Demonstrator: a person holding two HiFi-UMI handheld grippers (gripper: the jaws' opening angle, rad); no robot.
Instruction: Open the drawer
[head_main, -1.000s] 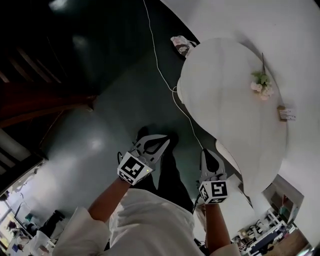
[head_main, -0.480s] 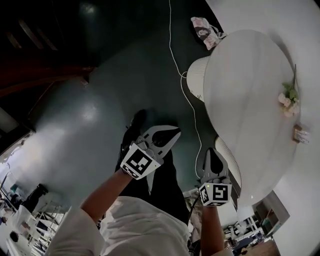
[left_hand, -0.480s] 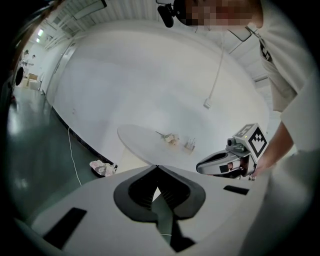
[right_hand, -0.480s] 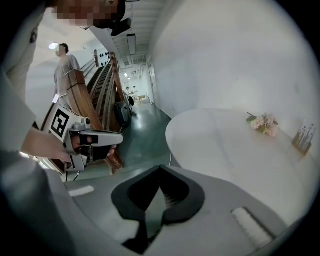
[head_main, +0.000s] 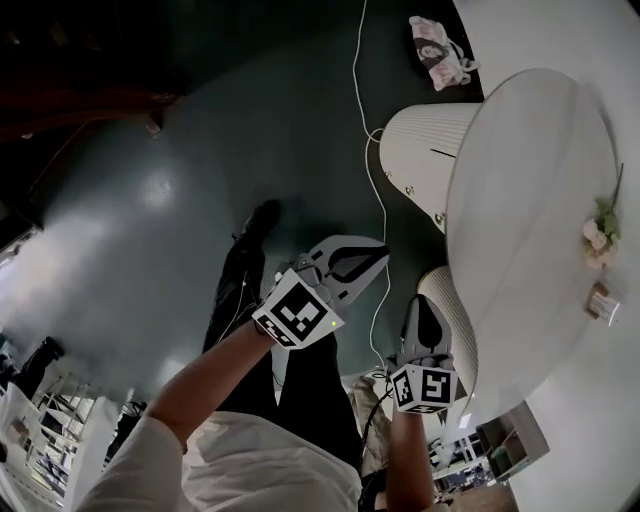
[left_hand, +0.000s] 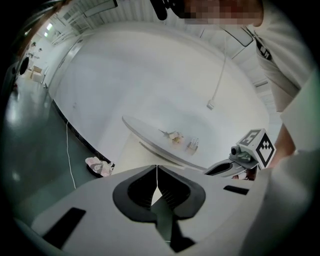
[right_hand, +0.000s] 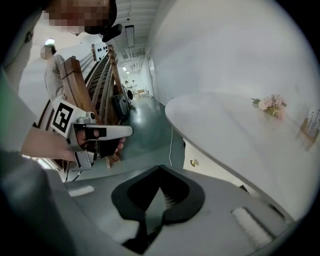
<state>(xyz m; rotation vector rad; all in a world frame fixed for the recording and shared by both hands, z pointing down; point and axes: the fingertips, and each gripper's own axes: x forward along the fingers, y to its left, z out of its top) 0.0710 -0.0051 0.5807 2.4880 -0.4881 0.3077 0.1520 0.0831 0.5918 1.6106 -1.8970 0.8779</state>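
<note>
A white cabinet (head_main: 425, 150) stands under the round white table (head_main: 530, 200). Its drawer front carries two small knobs (head_main: 409, 190), and one knob (right_hand: 193, 162) also shows in the right gripper view. My left gripper (head_main: 383, 257) hangs over the dark floor, left of the cabinet and apart from it. Its jaws are shut on nothing, tips touching (left_hand: 157, 167). My right gripper (head_main: 424, 302) is lower down, beside the table's edge, and its jaws (right_hand: 160, 167) meet with nothing between them. Neither gripper touches the drawer.
A white cable (head_main: 360, 100) runs across the dark green floor. A crumpled pink bag (head_main: 440, 52) lies near the cabinet. Flowers (head_main: 602, 232) and a small card stand (head_main: 602, 300) sit on the table. A wooden staircase (right_hand: 95, 75) rises on the far side.
Both grippers have come down beside the table, jaws unchanged. The head view has shifted, so the cabinet's front and its knobs now show under the tabletop.
</note>
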